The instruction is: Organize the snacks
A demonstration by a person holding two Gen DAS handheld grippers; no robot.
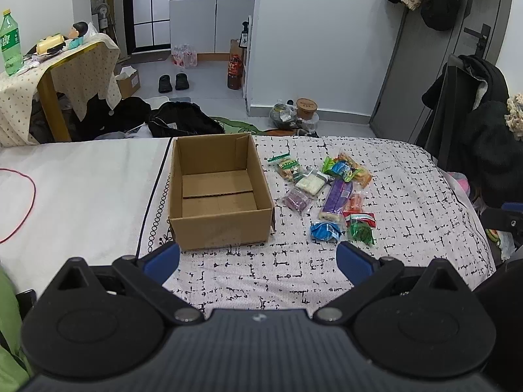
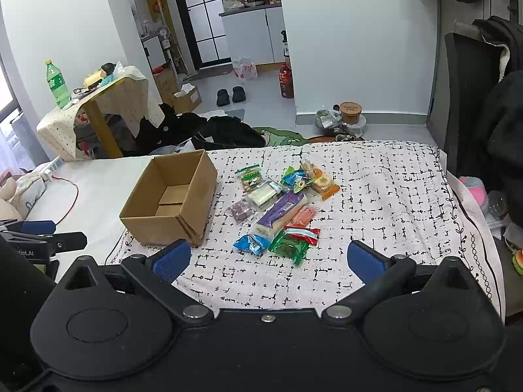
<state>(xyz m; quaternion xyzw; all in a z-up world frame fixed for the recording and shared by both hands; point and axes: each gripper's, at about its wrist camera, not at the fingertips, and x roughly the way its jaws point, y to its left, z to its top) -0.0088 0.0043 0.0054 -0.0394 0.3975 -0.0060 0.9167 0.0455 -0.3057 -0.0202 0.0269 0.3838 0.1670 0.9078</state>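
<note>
Left gripper (image 1: pixel 258 258) and right gripper (image 2: pixel 269 258) both released, holding nothing. Cardboard box (image 1: pixel 219 192) ahead of left gripper; snack packets (image 2: pixel 278 209) ahead of right.

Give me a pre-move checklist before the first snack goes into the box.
1. Cardboard box open on top and empty: ok.
2. Left gripper open, holding nothing: ok.
3. Right gripper open, holding nothing: ok.
4. Snacks out of the box, piled on the patterned cloth to the box's right: ok.
5. Nearest picks, the blue packet and green packet, lying free at the front of the pile: ok, though they touch or sit very close together.
6. Long purple pack free to lift: cannot tell, other packets crowd it.
</note>
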